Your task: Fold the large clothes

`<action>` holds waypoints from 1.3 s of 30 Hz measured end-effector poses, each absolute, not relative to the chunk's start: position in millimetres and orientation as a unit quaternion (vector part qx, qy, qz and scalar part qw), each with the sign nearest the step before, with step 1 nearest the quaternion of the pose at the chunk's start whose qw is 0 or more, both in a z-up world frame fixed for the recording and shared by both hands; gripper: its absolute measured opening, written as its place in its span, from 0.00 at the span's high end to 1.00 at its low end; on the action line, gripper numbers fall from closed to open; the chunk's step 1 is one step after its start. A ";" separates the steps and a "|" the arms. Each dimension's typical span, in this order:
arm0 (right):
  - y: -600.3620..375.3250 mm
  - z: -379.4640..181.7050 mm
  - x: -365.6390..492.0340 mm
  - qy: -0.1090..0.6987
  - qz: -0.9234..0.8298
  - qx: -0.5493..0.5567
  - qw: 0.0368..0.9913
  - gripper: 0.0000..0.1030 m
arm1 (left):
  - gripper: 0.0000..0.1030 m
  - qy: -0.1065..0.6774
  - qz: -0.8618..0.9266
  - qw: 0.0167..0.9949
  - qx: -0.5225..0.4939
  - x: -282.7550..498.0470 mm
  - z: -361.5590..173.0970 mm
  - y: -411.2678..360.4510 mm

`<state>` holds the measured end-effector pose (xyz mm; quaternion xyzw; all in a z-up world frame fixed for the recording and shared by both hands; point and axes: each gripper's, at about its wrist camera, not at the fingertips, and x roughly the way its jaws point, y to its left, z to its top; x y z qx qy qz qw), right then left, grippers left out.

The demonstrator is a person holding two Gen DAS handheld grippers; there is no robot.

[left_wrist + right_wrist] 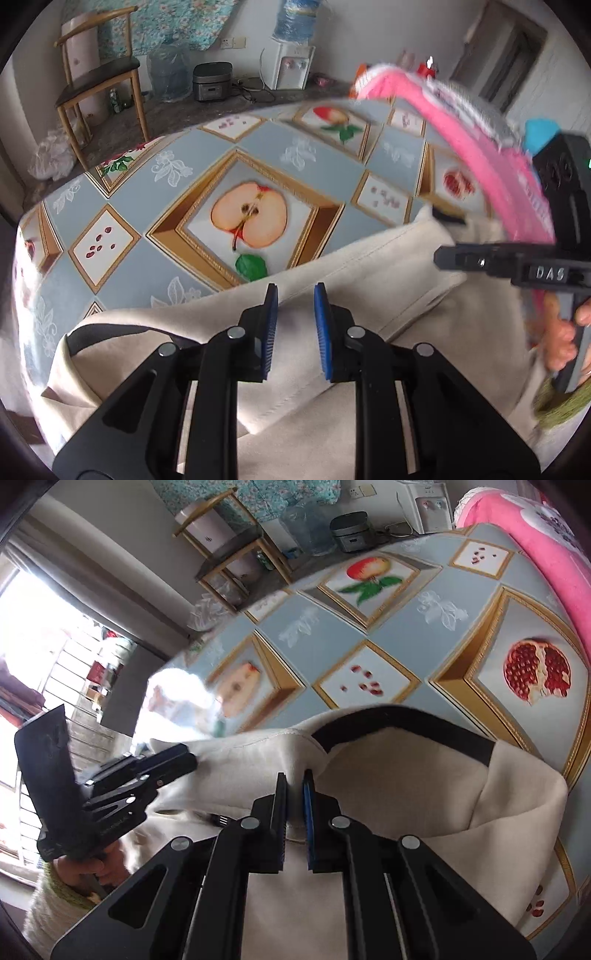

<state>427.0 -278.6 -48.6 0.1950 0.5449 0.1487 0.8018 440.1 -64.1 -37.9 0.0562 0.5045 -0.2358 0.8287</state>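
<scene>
On the fruit-print tablecloth (436, 635) lies the cream garment (388, 797). Your right gripper (294, 775) pinches its collar edge; your left gripper (295, 291) stands slightly open (nothing clamped). Grip before lifting, keeping fabric taut.

Wooden chair (99, 79) by white wall (343, 33)

Cream garment (332, 424) cut off below; pink bundle (480, 122) blurred

Two close wrist views, shared tablecloth (122, 195)
</scene>
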 end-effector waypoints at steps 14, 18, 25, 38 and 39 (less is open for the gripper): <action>-247.2 -9.4 403.5 0.501 0.167 0.114 0.842 0.83 | 0.79 0.436 -0.299 0.838 0.139 399.5 -21.6 -78.3; -220.6 -57.4 410.3 0.559 0.170 0.102 0.805 0.83 | 0.79 0.458 -0.278 0.818 0.208 392.9 -47.4 -90.5; -216.6 -38.1 401.1 0.544 0.163 0.087 0.818 0.83 | 0.78 0.466 -0.291 0.814 0.187 392.1 -46.6 -70.9; -203.9 -45.3 380.9 0.547 0.169 0.066 0.817 0.83 | 0.76 0.469 -0.269 0.822 0.179 392.3 -49.1 -47.3; -211.5 -41.0 377.8 0.541 0.161 0.071 0.822 0.83 | 0.76 0.469 -0.269 0.822 0.177 391.9 -47.6 -44.3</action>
